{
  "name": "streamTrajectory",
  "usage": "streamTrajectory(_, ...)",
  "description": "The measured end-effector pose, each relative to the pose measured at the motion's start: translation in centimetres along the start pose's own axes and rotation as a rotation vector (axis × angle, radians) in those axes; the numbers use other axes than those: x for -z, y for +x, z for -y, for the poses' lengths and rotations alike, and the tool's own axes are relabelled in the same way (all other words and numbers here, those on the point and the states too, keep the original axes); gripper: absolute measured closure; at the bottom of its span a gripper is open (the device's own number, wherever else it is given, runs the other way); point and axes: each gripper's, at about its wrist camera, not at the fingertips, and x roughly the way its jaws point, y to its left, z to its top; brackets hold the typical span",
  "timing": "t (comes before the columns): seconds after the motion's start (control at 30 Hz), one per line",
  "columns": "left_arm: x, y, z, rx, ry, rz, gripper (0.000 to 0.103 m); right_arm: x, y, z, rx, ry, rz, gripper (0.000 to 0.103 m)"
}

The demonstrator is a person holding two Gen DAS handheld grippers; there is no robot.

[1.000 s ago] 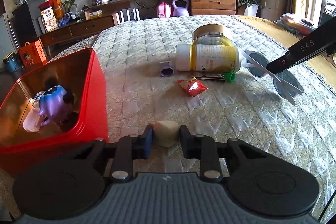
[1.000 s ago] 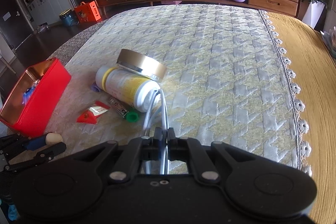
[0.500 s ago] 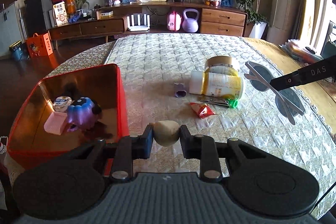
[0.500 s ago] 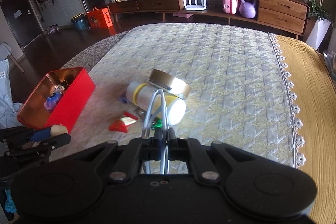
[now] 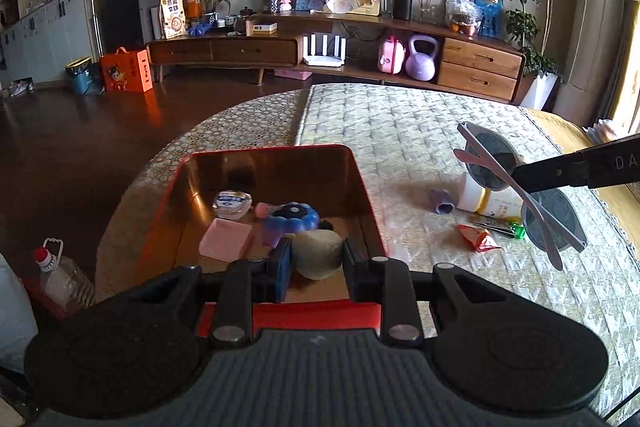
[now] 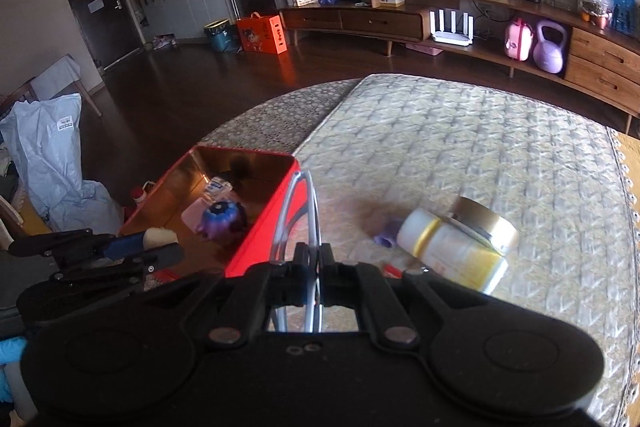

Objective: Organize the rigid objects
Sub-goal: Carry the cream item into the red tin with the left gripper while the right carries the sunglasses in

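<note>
My left gripper point(image 5: 316, 257) is shut on a beige egg-shaped stone point(image 5: 318, 253) and holds it above the near end of the red tin box point(image 5: 362, 183). The box holds a blue-purple toy point(image 5: 294, 219), a pink block point(image 5: 226, 245) and a small white case point(image 5: 232, 203). My right gripper point(image 6: 315, 259) is shut on grey sunglasses point(image 5: 532, 195), held in the air right of the box; their frame point(image 6: 298, 203) rises between the fingers. The left gripper and stone point(image 6: 160, 237) show in the right wrist view, over the box point(image 6: 260, 223).
On the quilted table lie a white and yellow bottle point(image 6: 448, 253), a gold-lidded jar point(image 6: 484, 223), a small purple piece point(image 5: 442, 201), a red wrapper point(image 5: 478, 237) and a green-tipped item point(image 5: 508, 227). An oil bottle point(image 5: 60, 275) stands on the floor left of the table.
My left gripper carried the stone left, from above the cloth to above the box. My right gripper lifted the sunglasses and moved them left toward the box.
</note>
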Motion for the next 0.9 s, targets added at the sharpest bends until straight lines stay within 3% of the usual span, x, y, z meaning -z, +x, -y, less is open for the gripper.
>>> streamTrajectory(0.6, -1.8, 4.1, -6.9, -0.057, -0.055, -0.072, 0.077, -5.6, 10.1, -6.3, -0.020, -0.083, -0.061, 0.099)
streamTrajectory(0.9, -1.4, 7.4, -7.2, -0.056, -0.034, -0.131, 0.077, -5.3, 14.1, -6.6, 0.013, -0.125, -0.115, 0.099)
